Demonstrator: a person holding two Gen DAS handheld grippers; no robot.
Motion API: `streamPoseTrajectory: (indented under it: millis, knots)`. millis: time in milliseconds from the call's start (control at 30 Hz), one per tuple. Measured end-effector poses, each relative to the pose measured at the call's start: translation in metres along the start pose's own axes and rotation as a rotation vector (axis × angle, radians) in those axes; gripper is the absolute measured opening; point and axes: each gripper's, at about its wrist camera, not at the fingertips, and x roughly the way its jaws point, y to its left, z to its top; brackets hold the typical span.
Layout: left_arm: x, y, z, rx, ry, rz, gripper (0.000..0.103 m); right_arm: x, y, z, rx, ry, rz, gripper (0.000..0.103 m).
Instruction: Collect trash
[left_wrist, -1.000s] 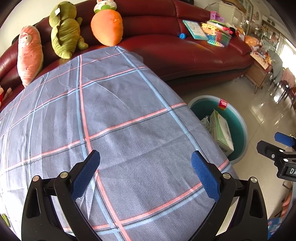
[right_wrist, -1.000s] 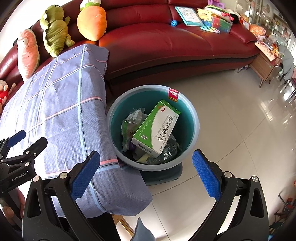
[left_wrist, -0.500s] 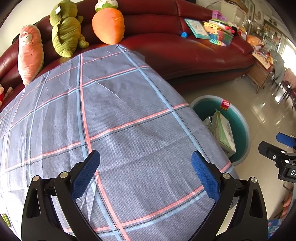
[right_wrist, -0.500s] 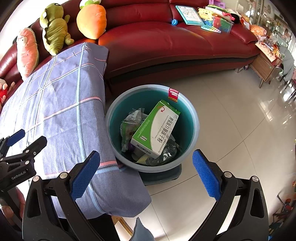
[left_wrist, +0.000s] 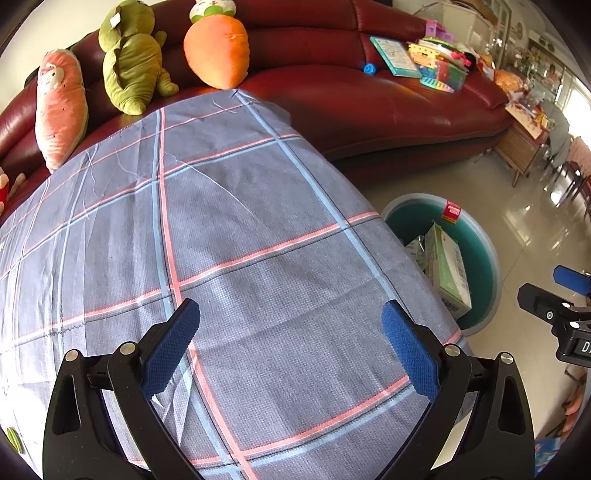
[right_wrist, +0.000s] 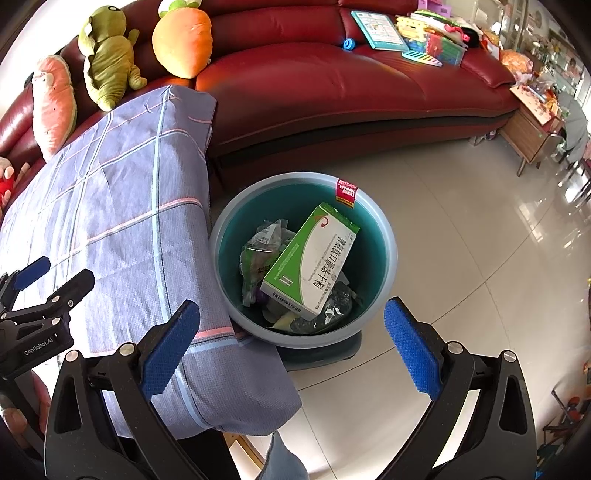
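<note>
A round teal bin stands on the floor beside the cloth-covered table. Inside lie a green and white box, a crumpled plastic wrapper and other scraps. The bin also shows in the left wrist view with the box. My right gripper is open and empty, above the bin's near rim. My left gripper is open and empty over the checked tablecloth. Each gripper shows at the edge of the other's view.
A red leather sofa runs behind, with plush toys on the left and books and toys on the right. Glossy tiled floor lies right of the bin. A wooden side table stands far right.
Both grippers have drifted slightly; the left view has shifted a little left over the cloth. Both stay open and empty.
</note>
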Motion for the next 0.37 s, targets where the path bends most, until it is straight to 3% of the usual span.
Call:
streamPoseTrajectory:
  millis: [367]
  knots:
    - [0.005, -0.0016, 0.0018, -0.009, 0.037, -0.023, 0.099, -0.0044, -0.0032, -0.0004, 0.003, -0.013, -0.018, 0.096]
